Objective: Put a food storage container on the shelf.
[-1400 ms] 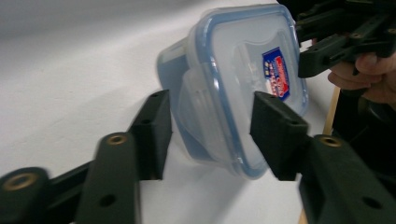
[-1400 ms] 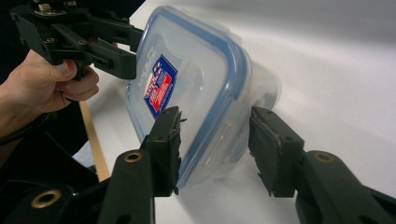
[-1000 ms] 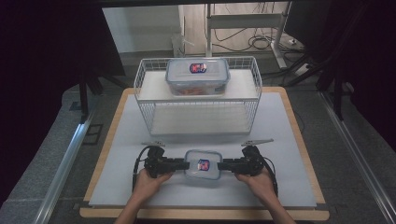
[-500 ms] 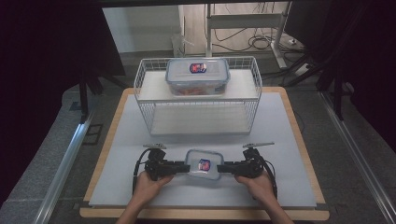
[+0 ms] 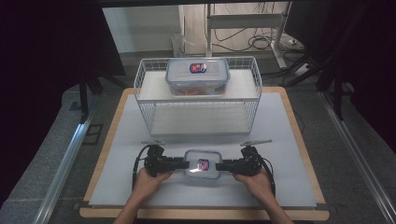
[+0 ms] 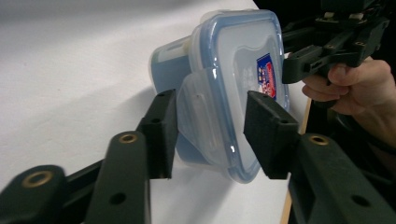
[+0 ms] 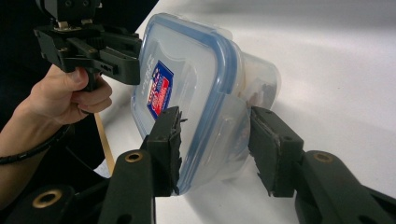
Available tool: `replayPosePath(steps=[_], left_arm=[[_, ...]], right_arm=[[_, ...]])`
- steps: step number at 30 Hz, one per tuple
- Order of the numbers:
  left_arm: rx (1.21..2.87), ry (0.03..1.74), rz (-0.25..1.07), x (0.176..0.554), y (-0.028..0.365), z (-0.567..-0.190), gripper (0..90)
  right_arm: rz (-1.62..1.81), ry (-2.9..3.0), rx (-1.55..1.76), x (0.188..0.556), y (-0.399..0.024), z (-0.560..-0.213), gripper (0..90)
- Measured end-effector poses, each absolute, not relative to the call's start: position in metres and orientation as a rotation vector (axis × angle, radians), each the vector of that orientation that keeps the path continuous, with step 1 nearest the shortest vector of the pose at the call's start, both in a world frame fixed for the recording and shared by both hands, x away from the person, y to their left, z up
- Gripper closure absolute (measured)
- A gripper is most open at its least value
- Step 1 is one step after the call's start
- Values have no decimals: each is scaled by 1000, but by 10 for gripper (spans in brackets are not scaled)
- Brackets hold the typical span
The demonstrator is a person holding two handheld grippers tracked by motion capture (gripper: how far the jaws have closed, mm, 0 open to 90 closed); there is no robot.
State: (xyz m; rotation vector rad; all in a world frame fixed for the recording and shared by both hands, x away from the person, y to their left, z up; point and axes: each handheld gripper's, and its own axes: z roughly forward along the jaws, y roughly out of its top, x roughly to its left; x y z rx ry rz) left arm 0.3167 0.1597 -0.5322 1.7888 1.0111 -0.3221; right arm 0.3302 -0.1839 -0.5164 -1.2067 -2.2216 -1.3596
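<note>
Around the small lidded box (image 5: 202, 164) I have bare white mat (image 5: 289, 140) to either side and toward me. Beyond it, the wire rack (image 5: 198, 100) blocks the way forward, with a larger lidded box (image 5: 197, 76) on its shelf.

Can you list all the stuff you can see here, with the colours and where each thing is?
small box: one, clear with a blue-rimmed lid and a red and blue sticker, near the front edge of the mat, between the two tools
big box: one, clear with a blue-rimmed lid and a sticker, on top of the wire rack
wire rack: one, white, at the back of the mat
mat: one, pale grey, on the wooden board
wooden board: one, light brown, under the mat
left tool: one, black, at the small box's left end, jaws around its side flap
right tool: one, black, at its right end, jaws around the other flap
hands: two, holding the tools
</note>
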Motion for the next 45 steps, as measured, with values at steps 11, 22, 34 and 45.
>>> replayPosePath(steps=[11, 22, 34, 45], left_arm=[[1778, 1084, -297, 307, 158, -525, 638], [1773, 1088, -265, 306, 158, -525, 646], [1741, 1062, -365, 321, 163, -535, 543], [1743, 1077, -348, 316, 162, -531, 643]], right_arm=[[-1373, -2156, -1260, 328, -185, -517, 568], [-1397, -2131, -1269, 329, -184, -515, 583], [-1400, -2142, -1264, 333, -185, -518, 576], [-1402, -2101, -1277, 334, -186, -519, 584]])
